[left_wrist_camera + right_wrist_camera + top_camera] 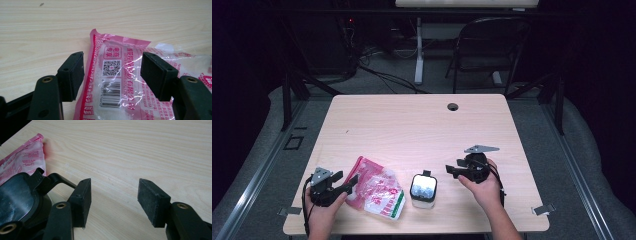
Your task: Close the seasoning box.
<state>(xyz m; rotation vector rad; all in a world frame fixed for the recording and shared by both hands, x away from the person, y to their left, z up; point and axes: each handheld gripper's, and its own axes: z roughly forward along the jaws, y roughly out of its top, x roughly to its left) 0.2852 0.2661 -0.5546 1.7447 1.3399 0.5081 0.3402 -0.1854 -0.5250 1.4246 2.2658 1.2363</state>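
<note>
A pink and clear plastic bag [378, 189] of white grains lies flat near the table's front edge; its barcode end [113, 82] reaches between my left jaws. My left gripper [348, 183] is open at the bag's left edge, its pads on either side of that end and apart from it. A small white container with a black clip lid [423, 189] stands just right of the bag. My right gripper [451, 170] is open above bare wood, just right of the container's lid [17, 195], which sits beside its left jaw. The bag's corner [27, 160] lies beyond the lid.
The light wooden table [422, 125] has a cable hole [453, 106] near its far edge. A black folding chair [489, 45] and cables stand on the floor beyond. Metal clips [543, 209] stick out at the table's front corners.
</note>
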